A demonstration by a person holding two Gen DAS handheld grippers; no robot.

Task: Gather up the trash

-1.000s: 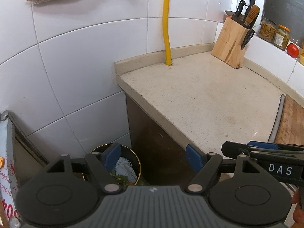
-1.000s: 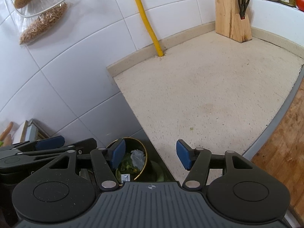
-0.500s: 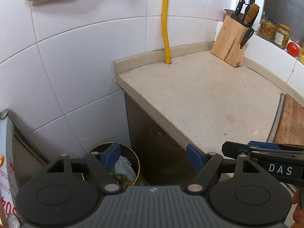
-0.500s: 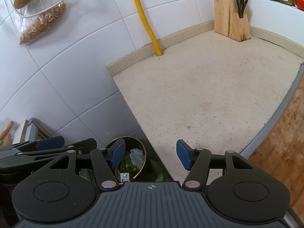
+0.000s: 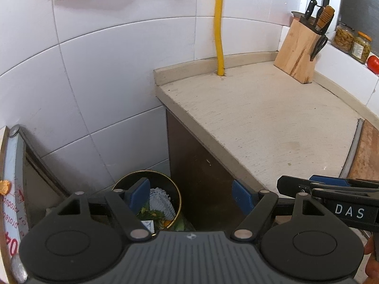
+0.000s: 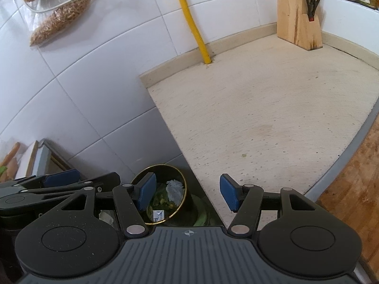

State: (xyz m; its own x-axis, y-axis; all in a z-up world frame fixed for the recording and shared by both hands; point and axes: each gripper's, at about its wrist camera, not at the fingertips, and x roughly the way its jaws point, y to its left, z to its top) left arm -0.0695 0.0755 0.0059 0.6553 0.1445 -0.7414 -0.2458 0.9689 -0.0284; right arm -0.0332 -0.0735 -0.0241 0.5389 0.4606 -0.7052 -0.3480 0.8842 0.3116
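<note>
A round bin with a gold rim (image 5: 176,196) stands on the floor between the tiled wall and the counter's dark side; it also shows in the right wrist view (image 6: 182,184). It holds white netting (image 5: 161,201), green scraps (image 6: 163,200) and a small carton (image 6: 158,214). My left gripper (image 5: 189,196) is open and empty above the bin. My right gripper (image 6: 188,193) is open and empty, over the bin and the counter edge. Each gripper shows at the other view's edge.
A beige counter (image 5: 272,123) spreads to the right, with a knife block (image 5: 300,54) at its back, jars (image 5: 353,41) and a tomato (image 5: 373,64) on the ledge. A yellow pipe (image 5: 219,30) runs up the wall. A wooden board (image 6: 355,187) lies at right.
Both views have shifted a little to the right, so the counter and bin sit further left in frame. Both grippers stay open and empty.
</note>
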